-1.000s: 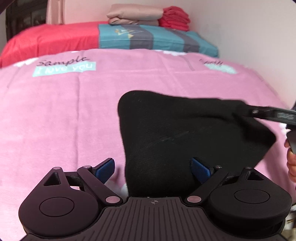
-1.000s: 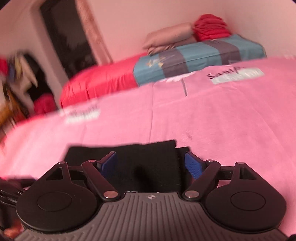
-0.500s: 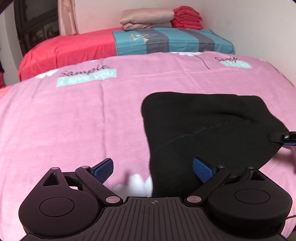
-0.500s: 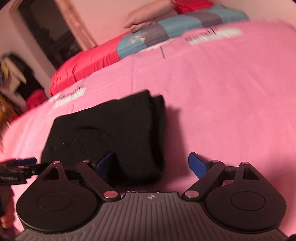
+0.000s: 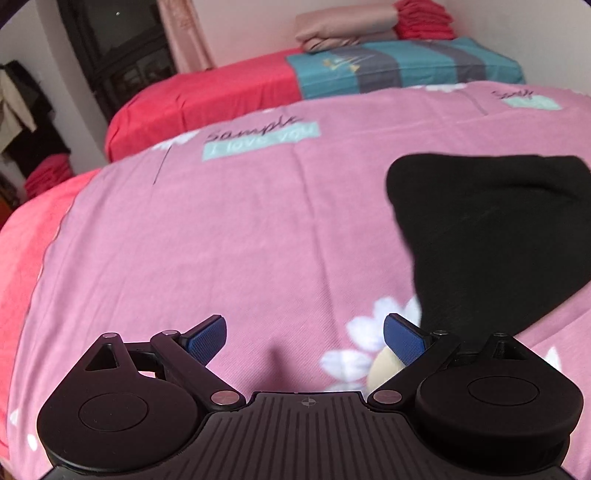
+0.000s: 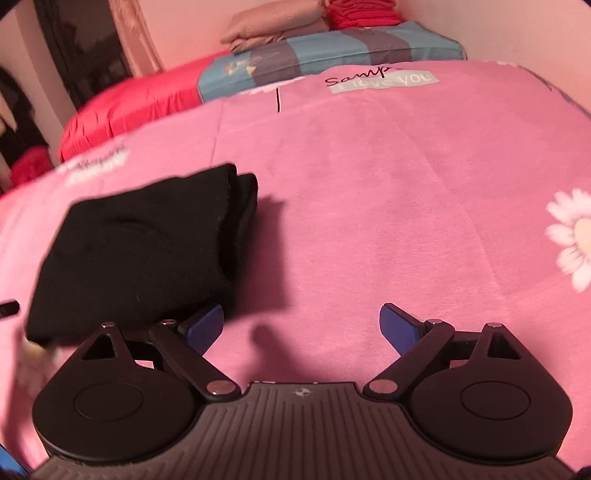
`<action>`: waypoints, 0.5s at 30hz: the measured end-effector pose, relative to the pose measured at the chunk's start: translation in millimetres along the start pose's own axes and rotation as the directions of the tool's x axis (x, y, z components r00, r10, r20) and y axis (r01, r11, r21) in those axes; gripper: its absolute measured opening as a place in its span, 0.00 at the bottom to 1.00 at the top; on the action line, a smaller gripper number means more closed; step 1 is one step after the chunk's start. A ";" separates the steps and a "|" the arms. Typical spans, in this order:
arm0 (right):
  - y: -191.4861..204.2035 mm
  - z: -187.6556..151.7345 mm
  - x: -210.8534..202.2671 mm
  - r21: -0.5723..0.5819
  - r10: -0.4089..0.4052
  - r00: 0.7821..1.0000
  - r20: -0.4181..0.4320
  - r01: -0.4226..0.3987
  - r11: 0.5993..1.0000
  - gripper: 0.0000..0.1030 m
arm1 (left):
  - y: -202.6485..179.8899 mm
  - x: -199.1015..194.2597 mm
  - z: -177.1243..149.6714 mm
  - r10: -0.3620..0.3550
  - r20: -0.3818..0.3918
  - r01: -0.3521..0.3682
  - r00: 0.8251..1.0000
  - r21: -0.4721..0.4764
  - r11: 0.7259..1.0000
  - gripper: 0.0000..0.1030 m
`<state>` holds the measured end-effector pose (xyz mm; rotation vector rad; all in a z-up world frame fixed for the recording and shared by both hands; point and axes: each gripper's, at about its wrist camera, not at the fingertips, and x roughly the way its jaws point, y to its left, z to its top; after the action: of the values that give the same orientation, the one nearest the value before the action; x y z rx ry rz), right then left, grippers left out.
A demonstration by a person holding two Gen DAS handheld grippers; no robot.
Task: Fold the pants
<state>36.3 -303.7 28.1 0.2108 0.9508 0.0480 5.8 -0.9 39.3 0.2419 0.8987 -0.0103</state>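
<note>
Having swung off the black pants (image 6: 140,251) since a second ago, both the left gripper (image 5: 304,338) and right gripper (image 6: 302,325) hung spread and empty, leaving them folded on the pink bedspread (image 6: 388,184), fold likely finished.

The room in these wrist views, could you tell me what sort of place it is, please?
Most likely a home bedroom: a bed under a pink printed sheet, folded bedding stacked at its far end, and black pants lying folded on the sheet.
</note>
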 end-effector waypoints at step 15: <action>27.6 -6.5 -1.8 -0.196 0.017 0.998 -0.057 -0.028 0.980 0.90 | 3.6 7.0 -3.8 0.049 -0.038 -0.048 0.998 0.006 0.999 1.00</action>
<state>31.5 -276.0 31.5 0.0373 0.9914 0.1688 7.6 4.0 32.4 0.2693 0.9309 0.0373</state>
